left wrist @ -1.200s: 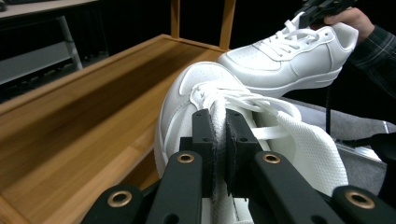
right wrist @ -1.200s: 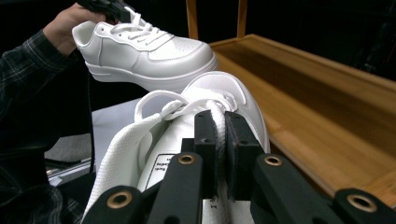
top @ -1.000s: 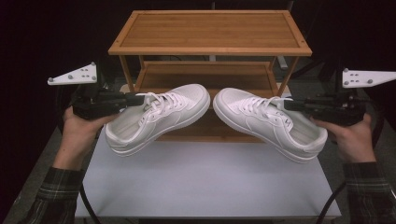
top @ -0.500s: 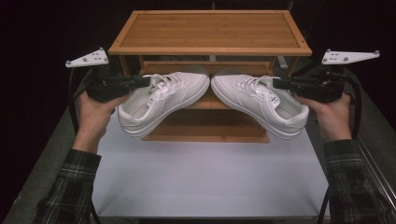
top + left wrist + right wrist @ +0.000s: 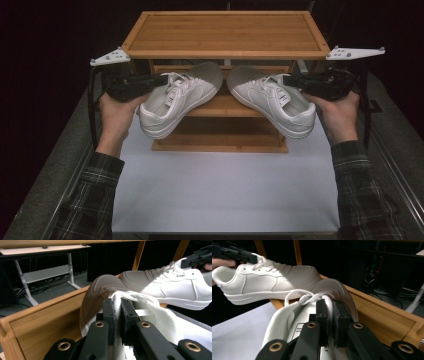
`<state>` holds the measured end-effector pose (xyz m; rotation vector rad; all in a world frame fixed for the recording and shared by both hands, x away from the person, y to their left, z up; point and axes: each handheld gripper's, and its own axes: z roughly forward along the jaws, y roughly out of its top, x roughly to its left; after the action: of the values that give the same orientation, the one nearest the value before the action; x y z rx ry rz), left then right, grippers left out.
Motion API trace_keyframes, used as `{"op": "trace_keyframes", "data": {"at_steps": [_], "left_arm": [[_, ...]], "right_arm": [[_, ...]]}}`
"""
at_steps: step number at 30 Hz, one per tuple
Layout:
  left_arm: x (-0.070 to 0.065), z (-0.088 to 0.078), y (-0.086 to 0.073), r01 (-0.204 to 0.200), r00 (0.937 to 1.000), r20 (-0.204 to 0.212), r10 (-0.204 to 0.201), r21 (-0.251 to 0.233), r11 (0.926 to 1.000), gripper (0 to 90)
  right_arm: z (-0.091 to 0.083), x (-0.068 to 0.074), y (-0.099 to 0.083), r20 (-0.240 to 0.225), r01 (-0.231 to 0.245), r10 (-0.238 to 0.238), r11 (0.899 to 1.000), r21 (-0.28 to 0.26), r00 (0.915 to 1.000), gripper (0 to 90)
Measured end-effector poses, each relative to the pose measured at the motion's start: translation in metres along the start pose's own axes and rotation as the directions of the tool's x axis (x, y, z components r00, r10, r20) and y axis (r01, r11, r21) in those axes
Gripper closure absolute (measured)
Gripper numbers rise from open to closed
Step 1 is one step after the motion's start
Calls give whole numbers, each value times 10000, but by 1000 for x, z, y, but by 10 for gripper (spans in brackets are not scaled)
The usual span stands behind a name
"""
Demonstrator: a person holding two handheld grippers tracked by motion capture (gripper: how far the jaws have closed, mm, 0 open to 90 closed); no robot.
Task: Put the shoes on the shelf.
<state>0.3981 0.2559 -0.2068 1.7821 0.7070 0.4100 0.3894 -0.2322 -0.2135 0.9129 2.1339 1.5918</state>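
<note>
While both hands hold a white sneaker in the air, the high view shows the pair at the front of the wooden shoe rack (image 5: 225, 50), toes turned toward each other over its middle shelf (image 5: 220, 106). The left gripper (image 5: 162, 80) pinches the left shoe (image 5: 175, 102) at its collar, and the right gripper (image 5: 290, 80) does the same with the right shoe (image 5: 272, 100). Both heels hang out over the white desk (image 5: 225, 190).

From the left gripper view, the jaws stand narrow, clamped on the padded collar of the left shoe (image 5: 97, 293), whose toe reaches over the shelf board (image 5: 47, 320); the other shoe (image 5: 172, 288) hangs beyond it.

From the right gripper view, the jaws are likewise pressed tight on the collar of the right shoe (image 5: 337, 293), toe above the shelf board (image 5: 382, 315), with the left shoe (image 5: 269, 281) across from it.

Judging by this, the step in hand is carrying the pair to the middle shelf. The next move calls for sliding each shoe farther in, lowering the soles flat onto the board side by side, then opening the jaws.
</note>
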Motion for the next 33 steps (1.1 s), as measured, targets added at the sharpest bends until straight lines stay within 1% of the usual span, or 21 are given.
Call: {"op": "trace_keyframes", "data": {"at_steps": [3, 5, 6, 8, 10, 11, 13, 15, 16, 18, 20, 21, 22, 24, 25, 26, 28, 31, 32, 33], "left_arm": [[-1, 5, -1, -92, 9999, -116, 95, 199, 9998, 845], [-2, 9, -3, -264, 9993, -266, 275, 413, 9988, 842], [-1, 9, -4, -210, 9992, -329, 223, 369, 9991, 839], [3, 9, -5, -57, 9996, -274, 68, 382, 9993, 835], [8, 9, -7, 140, 9994, -332, -124, 489, 9987, 817], [9, 8, -8, 175, 9994, -299, -162, 424, 9989, 800], [11, 6, -8, 415, 9990, -142, -415, 16, 9991, 768], [10, 5, -6, 438, 9989, -182, -442, -205, 9988, 735], [10, 5, -5, 396, 9989, -236, -401, -210, 9990, 728], [10, 5, -5, 404, 9986, -339, -408, -141, 9991, 658], [11, 2, -5, 388, 9985, -373, -393, -135, 9992, 610], [11, 0, -5, 378, 9984, -403, -385, -185, 9991, 580], [11, -2, -4, 383, 9984, -412, -394, -270, 9989, 538], [10, -8, -2, 407, 9984, -375, -425, -468, 9981, 476], [9, -10, -1, 378, 9987, -334, -392, -424, 9984, 440], [8, -14, 0, 315, 9990, -322, -324, -296, 9991, 414], [6, -19, 1, 201, 9992, -343, -209, -218, 9996, 366], [3, -29, 1, 44, 9995, -312, -46, -66, 10000, 300], [1, -33, 0, -45, 9995, -298, 45, -3, 10000, 281], [-1, -36, -1, -97, 9995, -291, 98, 46, 9999, 265]], "right_arm": [[4, 1, 2, 128, 72, -74, 9999, 114, 9999, 841], [5, 0, 1, 102, 10, -11, 9999, 112, 9999, 839], [5, -1, 1, 69, -11, 11, 9999, 135, 10000, 837], [5, -1, 1, 186, -19, 15, 9998, 198, 9998, 831], [5, -2, 1, 351, 103, -113, 9995, 293, 9993, 822], [4, -2, 1, 390, 130, -143, 9993, 338, 9991, 813], [4, -2, 1, 493, 207, -225, 9991, 369, 9985, 793], [2, -2, 1, 455, 124, -128, 9999, 75, 9989, 777], [0, -3, 2, 405, 19, -14, 9999, -121, 9992, 777], [-3, -4, 3, 452, 56, -44, 9996, -264, 9990, 774], [-5, -4, 3, 471, 4, 6, 9998, -199, 9989, 722], [-7, -5, 3, 481, -51, 63, 9997, -251, 9988, 688], [-10, -5, 3, 499, -108, 122, 9995, -285, 9987, 632], [-15, -5, 3, 533, -210, 230, 9991, -361, 9983, 549], [-19, -3, 3, 548, -248, 271, 9988, -416, 9981, 514], [-21, -3, 4, 564, -224, 246, 9989, -408, 9981, 492], [-27, 0, 4, 691, -168, 191, 9993, -337, 9974, 431], [-35, 3, 3, 607, -295, 316, 9989, -356, 9977, 357], [-38, 4, 2, 536, -254, 275, 9989, -384, 9982, 346], [-41, 6, 1, 494, -290, 305, 9991, -301, 9983, 318]]}}
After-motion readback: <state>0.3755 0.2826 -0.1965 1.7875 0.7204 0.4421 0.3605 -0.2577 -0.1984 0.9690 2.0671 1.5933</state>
